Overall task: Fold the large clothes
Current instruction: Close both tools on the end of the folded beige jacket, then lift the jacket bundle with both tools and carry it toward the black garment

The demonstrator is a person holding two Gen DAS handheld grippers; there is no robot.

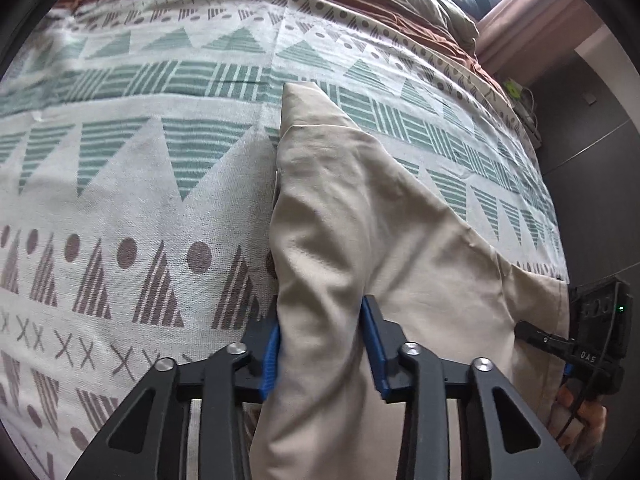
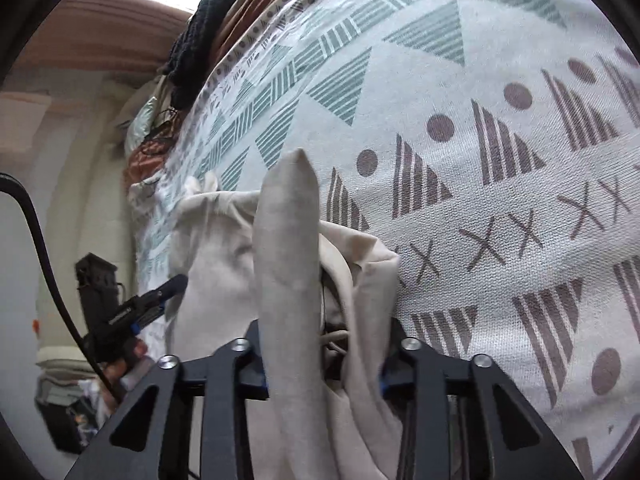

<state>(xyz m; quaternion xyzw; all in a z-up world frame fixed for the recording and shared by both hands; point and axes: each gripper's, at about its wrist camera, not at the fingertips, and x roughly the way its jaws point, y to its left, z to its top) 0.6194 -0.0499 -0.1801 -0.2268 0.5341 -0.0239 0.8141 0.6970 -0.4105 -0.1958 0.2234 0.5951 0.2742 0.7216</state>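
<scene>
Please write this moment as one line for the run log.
left hand-held gripper: shut on beige garment | right hand-held gripper: shut on beige garment | surface: patterned bedspread | fold: not finished

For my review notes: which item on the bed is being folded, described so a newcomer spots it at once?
Start from the bedspread, white with green and brown triangles, dots and crosses. On it lies one beige garment, gripped by the left gripper and right gripper. It is the only plain, unpatterned cloth there.
</scene>
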